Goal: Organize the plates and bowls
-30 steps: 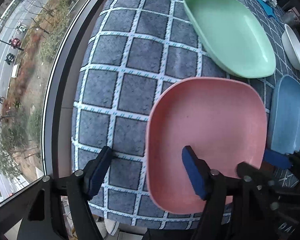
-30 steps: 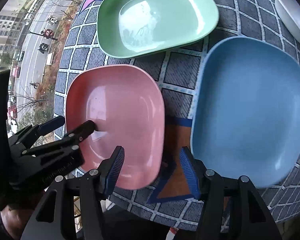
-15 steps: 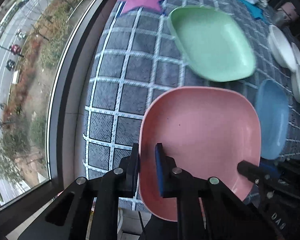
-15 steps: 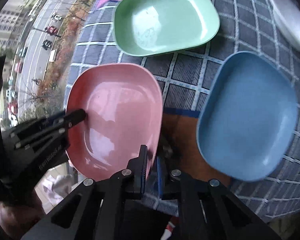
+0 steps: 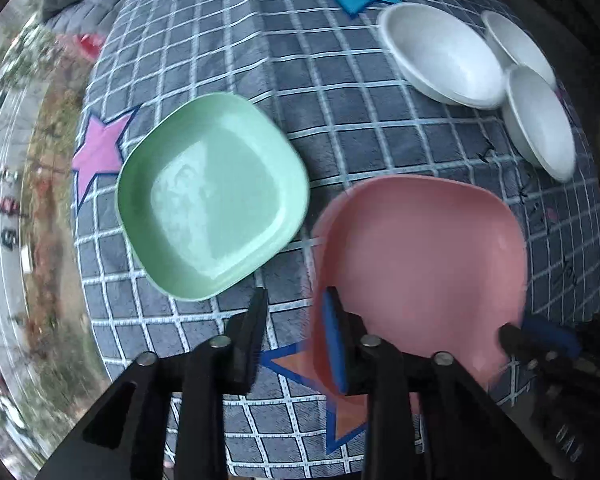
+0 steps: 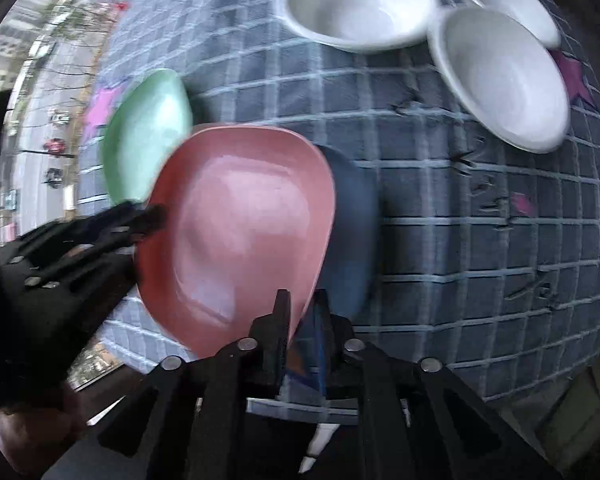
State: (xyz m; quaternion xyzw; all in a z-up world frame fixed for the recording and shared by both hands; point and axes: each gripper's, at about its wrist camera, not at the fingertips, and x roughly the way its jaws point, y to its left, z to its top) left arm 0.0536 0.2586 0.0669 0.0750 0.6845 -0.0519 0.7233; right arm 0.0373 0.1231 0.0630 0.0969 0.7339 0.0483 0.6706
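Observation:
The pink plate (image 5: 420, 260) hangs tilted between my two grippers, over the blue plate (image 6: 352, 240), which shows only past its right edge. My left gripper (image 5: 294, 332) is opening: the plate's left rim lies between its fingers, close to the blue pad, with a wide gap to the other finger. My right gripper (image 6: 302, 320) has the pink plate (image 6: 240, 232) by its near rim, with narrow jaws that are starting to open. The green plate (image 5: 212, 200) lies flat to the left.
Three white bowls (image 5: 440, 52) (image 5: 516, 40) (image 5: 540, 120) sit together at the back right of the checked tablecloth (image 5: 340, 100). A window with a street far below runs along the table's left side. The table's near edge is just under the grippers.
Both grippers shut on the pink plate, lifted it and carried it right, from beside the blue plate to over it. The left jaws have since parted widely.

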